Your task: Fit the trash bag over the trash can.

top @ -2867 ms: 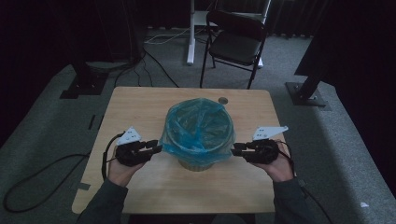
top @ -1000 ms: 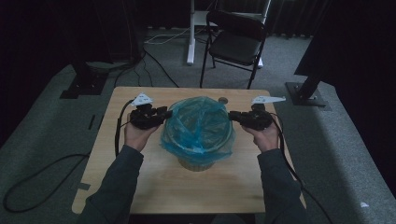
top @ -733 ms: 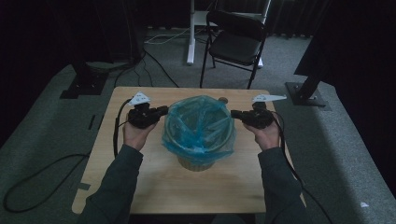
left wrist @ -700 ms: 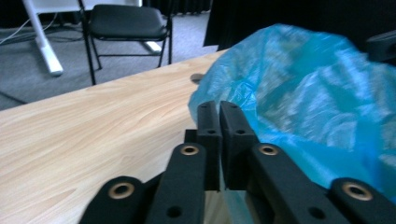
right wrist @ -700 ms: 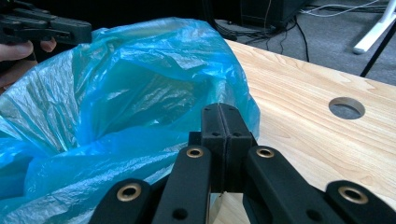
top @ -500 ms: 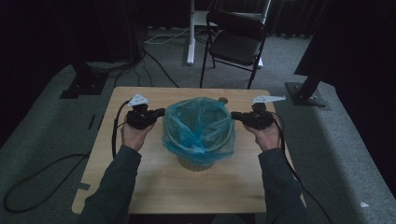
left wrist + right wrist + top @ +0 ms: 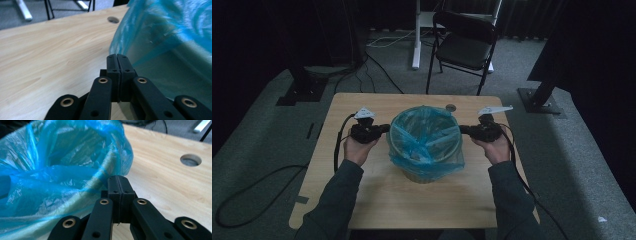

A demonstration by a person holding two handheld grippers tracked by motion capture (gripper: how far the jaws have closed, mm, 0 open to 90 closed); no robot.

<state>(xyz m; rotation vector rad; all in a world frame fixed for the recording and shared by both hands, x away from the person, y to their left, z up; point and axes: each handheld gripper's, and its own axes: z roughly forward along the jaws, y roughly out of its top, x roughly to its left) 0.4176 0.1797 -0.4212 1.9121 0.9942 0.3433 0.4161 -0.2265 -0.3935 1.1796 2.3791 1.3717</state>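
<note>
Both hands sit lower beside bin point(image 7: 426, 165) than a second ago; blue bag point(image 7: 427, 142) now pulled further down over rim. Bin stands mid-table point(image 7: 362, 200). Left gripper point(image 7: 117, 58): jaws just closed, pressed together, tips at bag's edge left of bin; film between pads cannot be told. Right gripper point(image 7: 117, 180): jaws pressed together, tips against bag right of bin.

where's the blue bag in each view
High view: blue bag at table centre, lining a bin between both grippers.
Left gripper view: fills the right side.
Right gripper view: fills the left side.
Shared landmark: round hole in the table.
</note>
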